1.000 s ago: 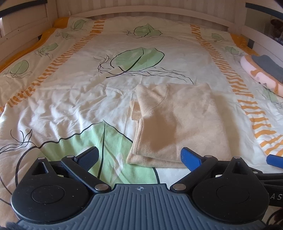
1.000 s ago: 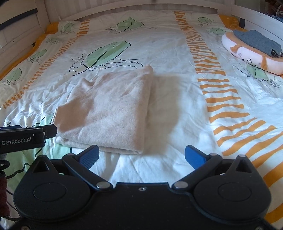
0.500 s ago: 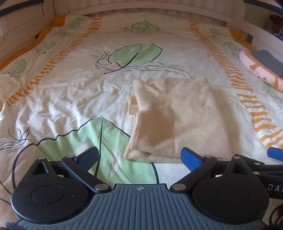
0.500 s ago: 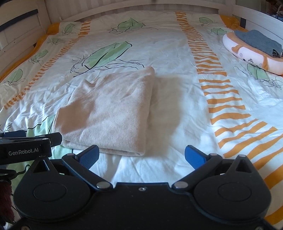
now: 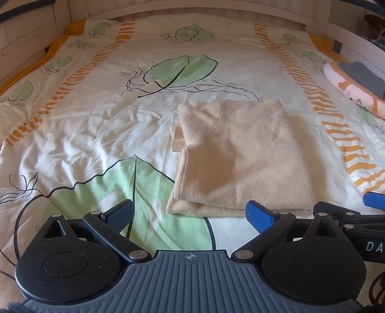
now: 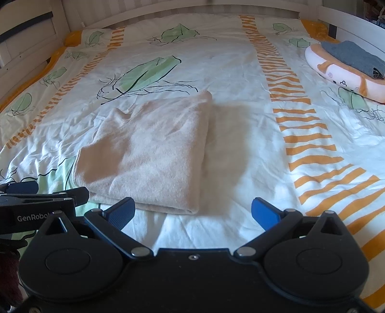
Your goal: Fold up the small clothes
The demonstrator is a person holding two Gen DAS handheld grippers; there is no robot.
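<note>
Nearest the left wrist camera, the left claw [image 5: 190,215] is hanging released, its two blue ribbed pads spread wide over the green leaf print and gripping nothing. In the right wrist view the right claw [image 6: 192,213] is likewise standing spread apart and empty, with its textured blue pads on either side of bare white sheet. The two claws are sitting side by side, each one's black linkage edging into the other's view.

Just beyond both claws, the beige garment [image 5: 240,159] is lying folded into a soft, roughly rectangular stack on the bed. Its fabric is looking fuzzy, like fleece or fine knit, with a thick doubled near edge and a ribbed cuff peeking out at the left side. It is resting flat near the middle of the bed, touching neither claw.

The bedsheet [image 6: 240,72] is showing as wrinkled white cotton printed with green leaves, thin black lines and bands of orange stripes.

Farther off on the right, a plush cushion [image 6: 341,74] in pink and orange is carrying a folded grey cloth [image 6: 353,57]. At the far end, the white slatted bed frame [image 6: 168,7] is curving around the mattress.
</note>
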